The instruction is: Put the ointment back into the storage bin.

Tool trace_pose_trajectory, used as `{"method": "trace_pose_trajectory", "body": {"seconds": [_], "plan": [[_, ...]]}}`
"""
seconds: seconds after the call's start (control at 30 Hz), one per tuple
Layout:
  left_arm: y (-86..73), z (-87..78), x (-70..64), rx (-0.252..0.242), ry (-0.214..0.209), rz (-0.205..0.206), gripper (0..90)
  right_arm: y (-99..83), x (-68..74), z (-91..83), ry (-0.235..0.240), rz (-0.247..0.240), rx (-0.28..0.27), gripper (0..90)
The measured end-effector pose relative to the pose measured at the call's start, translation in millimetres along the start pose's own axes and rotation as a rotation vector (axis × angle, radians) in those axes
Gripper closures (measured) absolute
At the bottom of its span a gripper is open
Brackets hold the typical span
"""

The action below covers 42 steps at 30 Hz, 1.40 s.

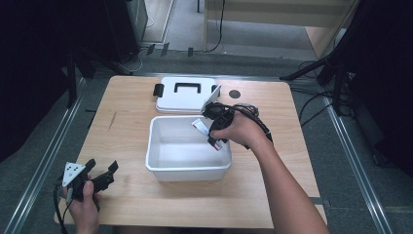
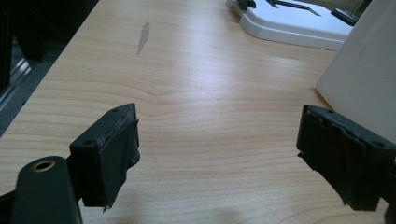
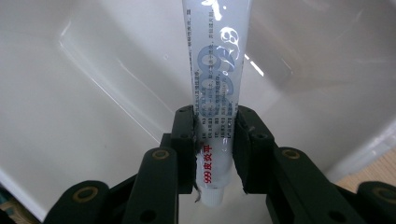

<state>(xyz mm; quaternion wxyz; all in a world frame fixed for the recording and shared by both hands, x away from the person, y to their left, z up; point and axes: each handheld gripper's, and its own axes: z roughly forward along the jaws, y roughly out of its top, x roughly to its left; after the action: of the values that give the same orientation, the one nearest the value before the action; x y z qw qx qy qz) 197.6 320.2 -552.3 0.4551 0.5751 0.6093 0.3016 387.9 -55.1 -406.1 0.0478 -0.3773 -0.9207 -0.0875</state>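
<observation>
From above, the right gripper (image 1: pixel 213 127) holds a white tube (image 1: pixel 199 125) over the white bin (image 1: pixel 168 168) mid-table; the left gripper (image 1: pixel 101 176) rests near the table's (image 1: pixel 131 200) front left corner. Its own view shows jaws spread over bare wood. The right gripper view shows jaws pinching the tube (image 3: pixel 215 84) near its cap.

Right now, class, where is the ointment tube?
The ointment tube is clamped in the right claw, held over the inside of the white bin, near its far right corner in the high view.
</observation>
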Motion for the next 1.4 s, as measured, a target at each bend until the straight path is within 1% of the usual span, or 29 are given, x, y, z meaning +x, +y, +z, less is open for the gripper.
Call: {"method": "trace_pose_trajectory", "body": {"seconds": [0.1, 0.17, 0.23, 0.3, 0.43, 0.53, 0.57, 0.6, 0.63, 0.67, 0.7, 0.77, 0.83, 0.9, 1.0, 1.07, 1.17, 1.23, 1.3, 1.33, 1.37, 1.4], "plan": [[0.0, 0.0, -0.3, 0.000, 0.000, -0.001, 13.5, 0.6, 1.5, 7.4, -0.024, -0.024, 0.003, 72.3], [0.0, 0.0, -0.5, 0.001, 0.001, 0.000, 13.5, 0.5, 2.1, 9.2, -0.026, -0.031, -0.001, 72.4], [0.0, 0.0, -0.5, 0.000, 0.002, 0.001, 13.5, 0.1, 2.6, 13.4, -0.042, -0.045, 0.000, 72.3], [0.0, 0.1, -0.4, 0.001, 0.001, 0.000, 13.5, 0.0, 2.8, 14.3, -0.043, -0.049, -0.004, 72.3], [0.0, 0.1, -0.3, 0.002, 0.001, 0.000, 13.6, -0.1, 4.7, 19.5, -0.077, -0.076, -0.005, 72.1], [0.1, 0.0, 0.0, 0.003, 0.000, -0.001, 13.5, 0.5, 5.2, 21.4, -0.076, -0.070, -0.001, 72.1], [0.1, 0.0, 0.0, 0.003, 0.001, -0.001, 13.5, 1.0, 5.7, 23.6, -0.089, -0.082, 0.000, 72.0], [0.1, 0.1, -0.1, 0.002, 0.001, -0.001, 13.5, 1.0, 5.7, 23.6, -0.089, -0.082, 0.000, 72.0], [0.1, 0.1, -0.2, 0.003, 0.001, -0.001, 13.5, 1.7, 7.1, 24.2, -0.112, -0.101, -0.001, 72.0], [0.1, 0.1, -0.1, 0.003, 0.001, -0.001, 13.5, 1.7, 7.1, 24.2, -0.112, -0.101, -0.001, 72.0], [0.1, 0.1, 0.0, 0.004, 0.001, -0.003, 13.5, 1.7, 8.8, 24.9, -0.128, -0.128, -0.024, 71.8], [0.2, 0.1, 0.1, 0.004, 0.001, -0.002, 13.5, 1.6, 9.4, 25.9, -0.134, -0.132, -0.027, 71.7], [0.2, 0.1, 0.1, 0.005, 0.000, -0.002, 13.5, 1.2, 9.5, 27.0, -0.145, -0.146, -0.029, 71.2], [0.2, 0.1, 0.2, 0.005, 0.000, -0.003, 13.5, 1.1, 8.9, 26.9, -0.156, -0.144, -0.038, 71.3], [0.2, 0.2, 0.2, 0.008, -0.001, -0.004, 13.6, 0.5, 7.9, 28.2, -0.184, -0.149, -0.043, 70.5], [0.3, 0.4, 0.3, 0.009, -0.001, -0.003, 13.6, -0.7, 7.3, 29.4, -0.200, -0.163, -0.046, 70.4], [0.3, 0.4, 0.4, 0.009, -0.003, -0.003, 13.6, -1.9, 6.2, 29.4, -0.199, -0.159, -0.046, 68.5], [0.3, 0.3, 0.3, 0.009, -0.003, -0.003, 13.6, -2.8, 5.4, 28.5, -0.180, -0.162, -0.058, 66.1], [0.3, 0.3, 0.3, 0.008, -0.003, -0.003, 13.5, -4.3, 4.3, 25.6, -0.160, -0.177, -0.079, 62.8], [0.3, 0.3, 0.3, 0.009, -0.003, -0.002, 13.5, -4.3, 4.3, 25.6, -0.160, -0.177, -0.079, 62.8], [0.3, 0.3, 0.3, 0.009, -0.003, -0.002, 13.6, -5.0, 3.4, 24.4, -0.150, -0.189, -0.092, 61.6], [0.3, 0.4, 0.3, 0.009, -0.003, -0.002, 13.5, -6.2, 3.3, 22.5, -0.137, -0.190, -0.101, 59.6]]}}
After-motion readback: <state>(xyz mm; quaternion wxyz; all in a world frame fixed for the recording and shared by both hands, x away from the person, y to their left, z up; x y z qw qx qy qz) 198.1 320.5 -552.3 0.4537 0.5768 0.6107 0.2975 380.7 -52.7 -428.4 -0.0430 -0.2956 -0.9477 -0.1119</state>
